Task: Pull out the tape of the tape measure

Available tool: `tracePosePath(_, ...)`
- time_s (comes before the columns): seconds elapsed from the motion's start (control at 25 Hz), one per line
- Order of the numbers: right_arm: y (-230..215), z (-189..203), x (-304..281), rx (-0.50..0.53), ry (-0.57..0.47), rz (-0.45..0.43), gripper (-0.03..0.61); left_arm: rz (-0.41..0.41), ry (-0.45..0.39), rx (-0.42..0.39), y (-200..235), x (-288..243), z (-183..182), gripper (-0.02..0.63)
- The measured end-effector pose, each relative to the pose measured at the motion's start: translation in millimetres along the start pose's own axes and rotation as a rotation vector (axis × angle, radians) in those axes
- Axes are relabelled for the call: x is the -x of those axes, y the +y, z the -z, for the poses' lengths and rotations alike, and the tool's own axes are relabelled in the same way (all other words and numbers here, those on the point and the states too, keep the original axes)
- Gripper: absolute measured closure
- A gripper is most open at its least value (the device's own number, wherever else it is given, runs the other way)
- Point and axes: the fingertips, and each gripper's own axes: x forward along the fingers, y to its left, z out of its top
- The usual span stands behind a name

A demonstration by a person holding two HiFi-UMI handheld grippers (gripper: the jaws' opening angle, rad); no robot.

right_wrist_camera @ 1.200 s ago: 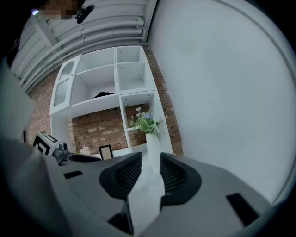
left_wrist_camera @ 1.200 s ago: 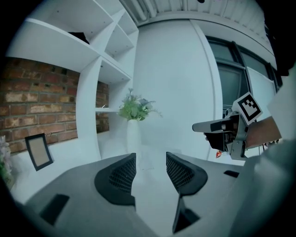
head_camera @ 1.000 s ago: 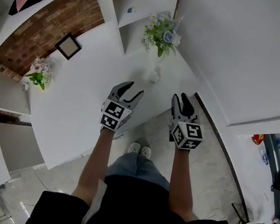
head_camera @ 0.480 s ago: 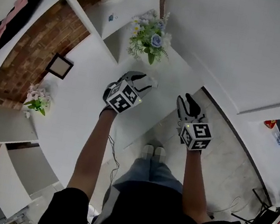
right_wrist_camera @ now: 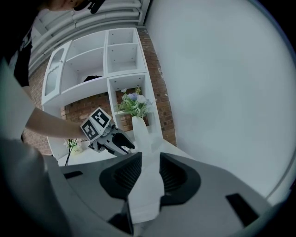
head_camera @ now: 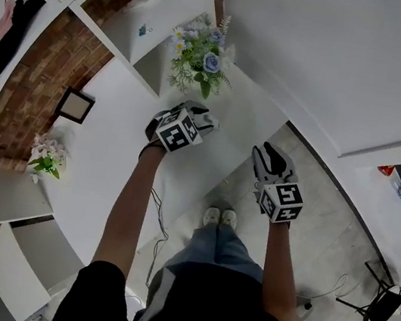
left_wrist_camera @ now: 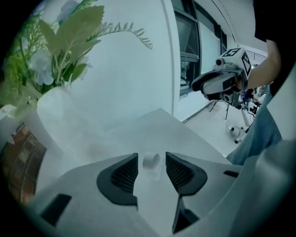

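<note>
A small white round tape measure (left_wrist_camera: 151, 161) lies on the white table (head_camera: 110, 148) beside the flower vase (left_wrist_camera: 60, 120). My left gripper (left_wrist_camera: 151, 158) is open and hangs just above the table, with the tape measure between its fingertips; a gap shows on either side and the pads are not pressing it. In the head view the left gripper (head_camera: 196, 117) sits right below the flowers (head_camera: 200, 56) and covers most of the tape measure. My right gripper (head_camera: 268, 159) is held in the air off the table's corner, open, with nothing between its jaws.
The tall white vase (right_wrist_camera: 140, 132) stands close behind the left gripper (right_wrist_camera: 121, 142). A picture frame (head_camera: 74, 104) and a small flower pot (head_camera: 45, 159) stand further left on the table. White shelves and a brick wall lie behind. The table edge and floor are to the right.
My left gripper has moved forward over the table toward the vase and now has the small white tape measure between its tips. The right gripper has barely shifted.
</note>
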Motion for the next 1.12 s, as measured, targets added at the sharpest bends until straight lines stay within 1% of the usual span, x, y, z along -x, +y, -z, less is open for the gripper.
tracePosePath(0.16,-1,5,1,-0.009,0.011,0.0,0.474,0.044,0.003,-0.014,-2,-5,3,0.451)
tracePosePath(0.28,1,7,0,-0.012,0.018,-0.001,0.474,0.058,0.004,-0.039,-4,-4,3,0.511)
tracePosePath(0.64,15,10,-7,-0.011,0.033,-0.031,0.474,0.08,-0.003,-0.127,-25,2,1,0.528)
tracePosePath(0.84,23,6,-9,-0.004,0.031,-0.047,0.474,0.069,-0.017,-0.126,-36,10,2,0.534)
tracePosePath(1.12,34,3,-11,-0.001,0.037,-0.079,0.474,-0.015,-0.093,-0.092,-46,44,-9,0.535)
